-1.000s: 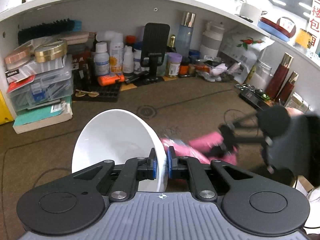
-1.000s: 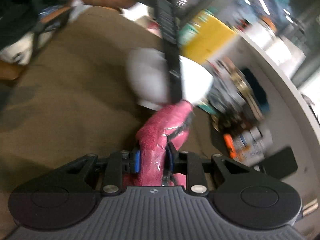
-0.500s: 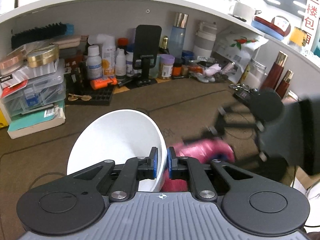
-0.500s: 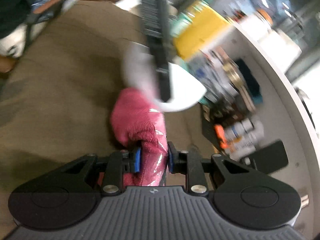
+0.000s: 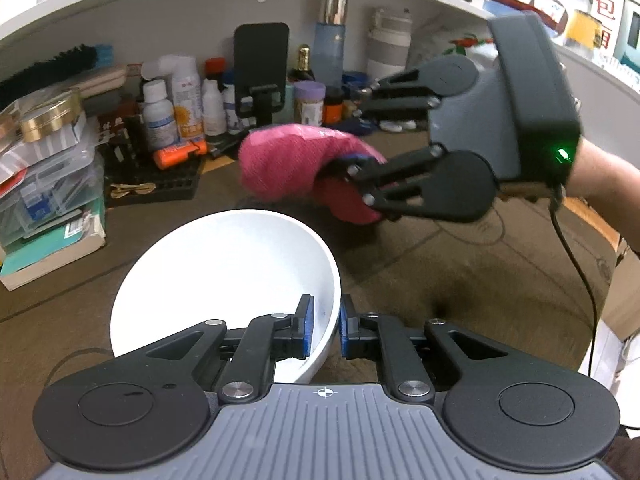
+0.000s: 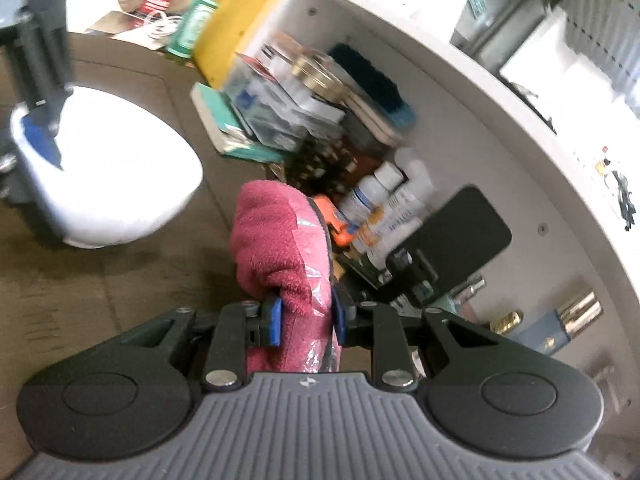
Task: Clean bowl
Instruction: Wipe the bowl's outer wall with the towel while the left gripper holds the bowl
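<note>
A white bowl [image 5: 224, 272] sits low over the brown mat, its mouth facing up. My left gripper [image 5: 325, 328] has the bowl's near right rim between its blue pads; the jaws are just starting to open, and the pads still touch the wall. The right wrist view shows the bowl [image 6: 120, 176] at the left with a left finger [image 6: 44, 120] over its rim. My right gripper [image 6: 306, 314] is shut on a folded pink cloth [image 6: 276, 240]. Seen from the left wrist, the right gripper [image 5: 348, 138] holds the cloth [image 5: 292, 160] in the air beyond the bowl, apart from it.
A white curved shelf wall [image 5: 160, 20] rings the desk's far side. Below it stand bottles [image 5: 188, 100], a black phone stand [image 5: 262, 68], stacked plastic boxes and books [image 5: 48, 200]. A cable [image 5: 580, 272] hangs from the right gripper. A person's forearm [image 5: 600, 176] enters at right.
The right gripper has lifted the pink cloth away from the bowl's side, up toward the shelf, and rolled. The bowl has tipped from steeply tilted to nearly level.
</note>
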